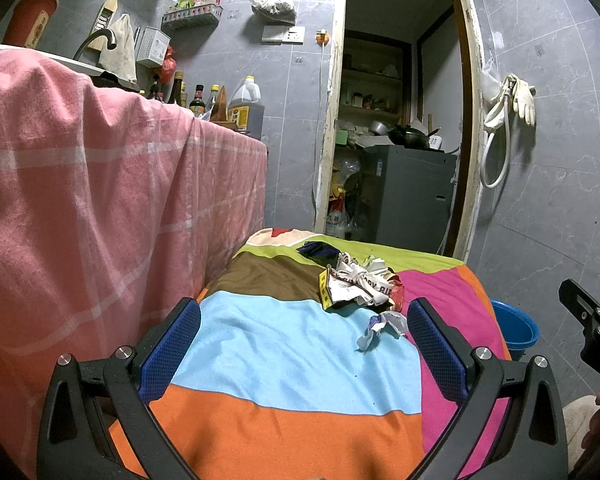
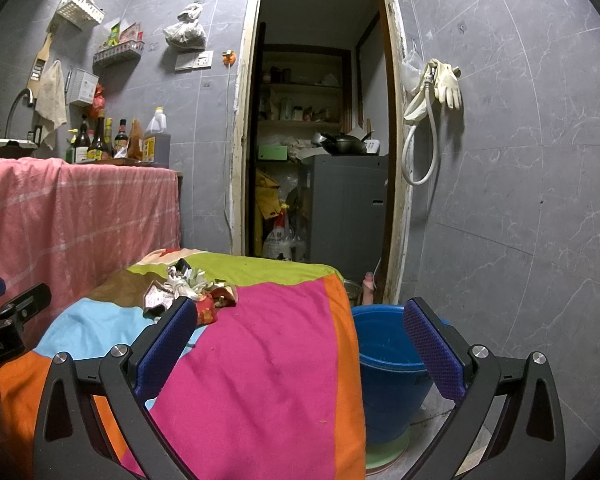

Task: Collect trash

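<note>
A grey-tiled kitchen corner stood behind a low surface draped in a colour-block cloth [image 1: 284, 344] of orange, light blue, brown, lime and magenta panels, with a pink checked cloth [image 1: 80, 200] hanging over a counter at nine o'clock and an open storeroom doorway [image 1: 400, 120] at twelve.

The left gripper [image 1: 304, 336] was spread wide and empty, its blue-padded fingers [image 1: 172, 348] hovering above the light blue panel. The trash pile [image 1: 360, 284], a heap of crumpled printed wrappers and paper, lay on the cloth ahead of the fingers at about one o'clock, clear of both pads. A separate crumpled paper scrap [image 1: 380, 328] lay nearer, just inside the right-hand pad at about two o'clock; contact could not be judged.

The right gripper [image 2: 300, 340] was likewise parted wide with nothing between its fingers [image 2: 432, 352]. In its view the trash pile [image 2: 192, 292] sat at ten o'clock, beyond and partly hidden behind the left-hand pad, outside the gap. A blue bucket [image 2: 384, 360] stood on the floor beside the cloth's orange edge, at about three o'clock, behind the right-hand pad.
</note>
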